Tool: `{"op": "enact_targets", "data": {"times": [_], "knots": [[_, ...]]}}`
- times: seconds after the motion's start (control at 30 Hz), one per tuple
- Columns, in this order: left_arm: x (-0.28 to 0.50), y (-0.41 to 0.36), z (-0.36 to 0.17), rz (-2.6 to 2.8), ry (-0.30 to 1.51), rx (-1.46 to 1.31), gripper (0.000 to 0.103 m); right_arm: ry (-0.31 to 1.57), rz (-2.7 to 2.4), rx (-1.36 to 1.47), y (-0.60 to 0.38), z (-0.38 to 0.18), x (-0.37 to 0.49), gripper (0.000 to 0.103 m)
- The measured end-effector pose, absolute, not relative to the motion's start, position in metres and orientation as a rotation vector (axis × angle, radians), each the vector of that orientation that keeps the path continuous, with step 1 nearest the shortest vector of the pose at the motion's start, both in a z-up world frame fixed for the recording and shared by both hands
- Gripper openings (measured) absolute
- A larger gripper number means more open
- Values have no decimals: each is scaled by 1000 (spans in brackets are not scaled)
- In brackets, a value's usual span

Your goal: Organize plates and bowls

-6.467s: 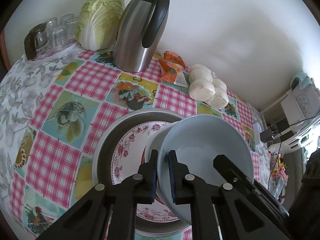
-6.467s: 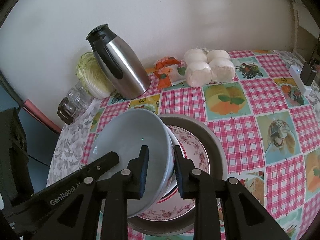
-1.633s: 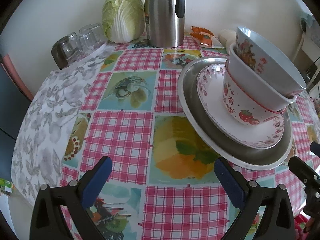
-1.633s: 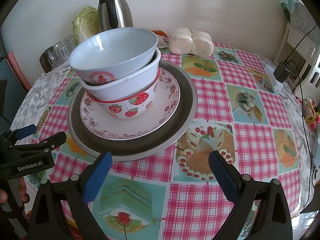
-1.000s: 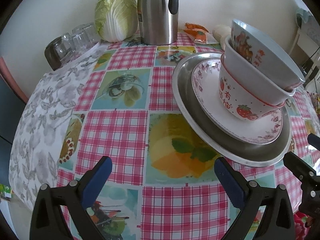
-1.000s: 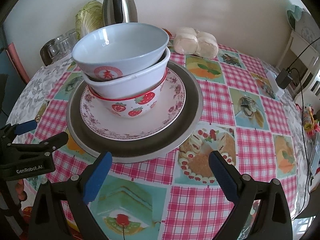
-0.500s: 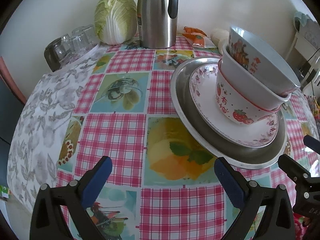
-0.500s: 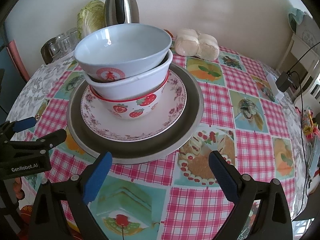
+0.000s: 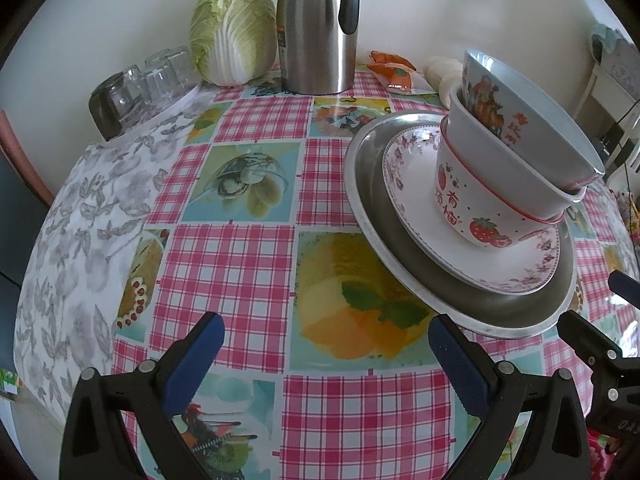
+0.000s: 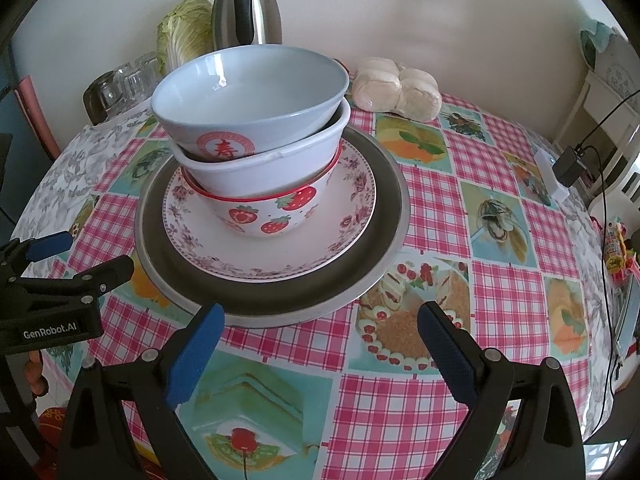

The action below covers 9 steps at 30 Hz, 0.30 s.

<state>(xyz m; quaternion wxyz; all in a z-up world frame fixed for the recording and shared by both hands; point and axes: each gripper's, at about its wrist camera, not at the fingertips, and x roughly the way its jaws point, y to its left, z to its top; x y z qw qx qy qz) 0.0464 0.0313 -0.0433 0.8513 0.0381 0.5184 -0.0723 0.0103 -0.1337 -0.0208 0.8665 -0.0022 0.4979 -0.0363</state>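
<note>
Over at the desk's left edge the left claw point(image 9: 326, 344) hangs with its blue pads wide apart, nothing between them, above the checked oilcloth point(image 9: 228, 264). Moving right, here is the stack, sitting near the middle of the desk: a metal tray point(image 10: 384, 240) at the bottom, a floral plate point(image 10: 352, 216) on it, then a strawberry bowl point(image 10: 276, 210), a white bowl point(image 10: 288, 160) nested inside, and a pale blue bowl point(image 10: 248, 92) on top, tilted and not seated level. Further right, the right claw point(image 10: 320, 332) gapes just as wide, empty, poised just short of the tray's near rim.

Handling, by my reckoning: these look like glazed ceramic or melamine, so stiff, smooth and slippery, and breakable if ceramic. The whole tower would be heavy and top-wobbly. The best hold seems to be a rim, pinched between the pads; for the blue bowl, its raised near lip looks easiest.

Round about: upturned glasses point(image 9: 148, 80) at the far left edge, a napa cabbage point(image 9: 232, 28) and steel thermal jug point(image 9: 320, 28) along the far edge, an orange packet point(image 9: 394, 72), and bagged buns point(image 10: 396, 88) further right. A charger and cable point(image 10: 572, 164) lie at the right edge. None blocks the stack; only the two claws crowd each other at the near side.
</note>
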Motion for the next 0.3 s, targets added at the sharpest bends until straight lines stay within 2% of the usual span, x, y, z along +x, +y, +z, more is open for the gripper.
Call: {"op": "enact_targets", "data": {"times": [0.3], "knots": [[42,30,-40,-152,1073,89,103,1046,-76,-9,-133,-21,11,97]]}}
